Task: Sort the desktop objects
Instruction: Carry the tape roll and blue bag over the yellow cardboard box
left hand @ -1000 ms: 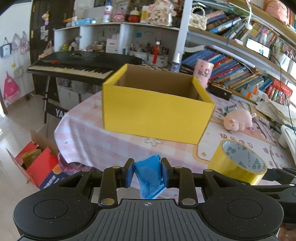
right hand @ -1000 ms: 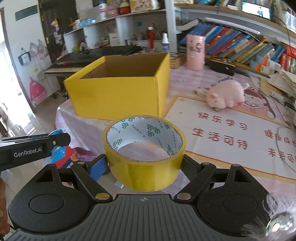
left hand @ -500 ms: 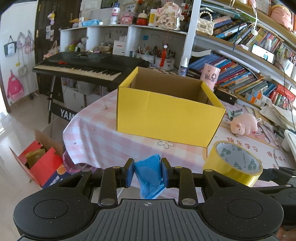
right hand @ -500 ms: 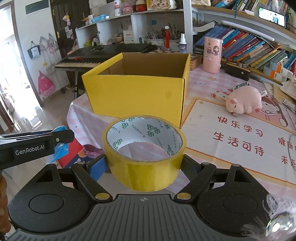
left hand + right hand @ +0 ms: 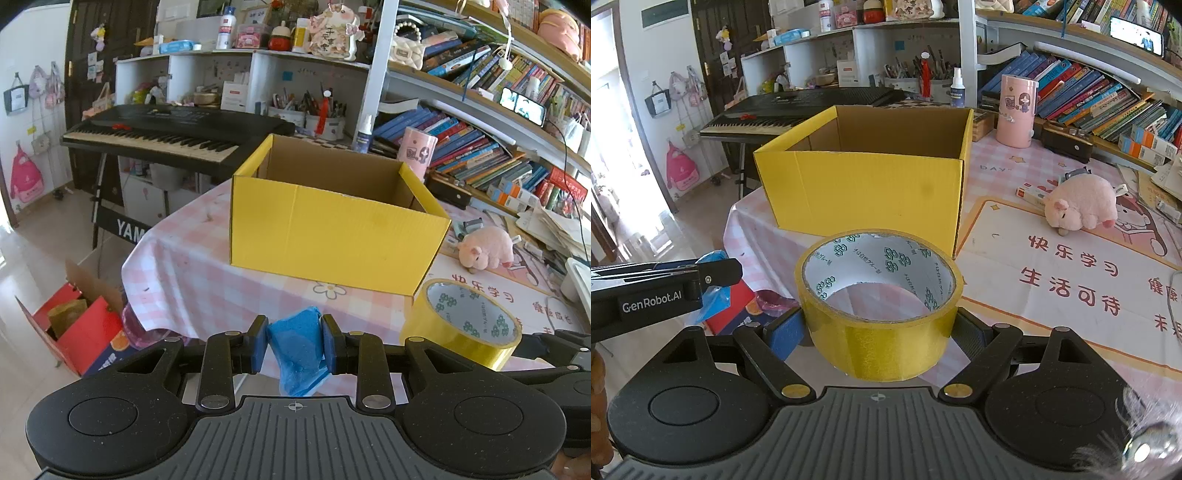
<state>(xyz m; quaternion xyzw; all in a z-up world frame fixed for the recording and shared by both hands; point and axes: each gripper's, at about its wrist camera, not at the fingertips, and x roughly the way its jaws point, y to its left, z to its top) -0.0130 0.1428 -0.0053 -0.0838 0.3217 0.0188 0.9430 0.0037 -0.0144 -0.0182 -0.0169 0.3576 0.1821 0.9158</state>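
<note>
A roll of yellow tape (image 5: 879, 306), rigid, light and glossy-sided, is clamped across its outer wall by the widely spread right gripper (image 5: 879, 332) at lower centre of the right wrist view. A soft, crinkled blue packet (image 5: 299, 347) is pinched in the nearly closed left gripper (image 5: 295, 347), low in the left wrist view. An open yellow corrugated box (image 5: 332, 236) is seen mid-frame on the checked tablecloth (image 5: 192, 280); the tape's slick wall is judged liable to slip.

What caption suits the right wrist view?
Right gripper clamps a yellow tape roll before an open yellow box.
</note>
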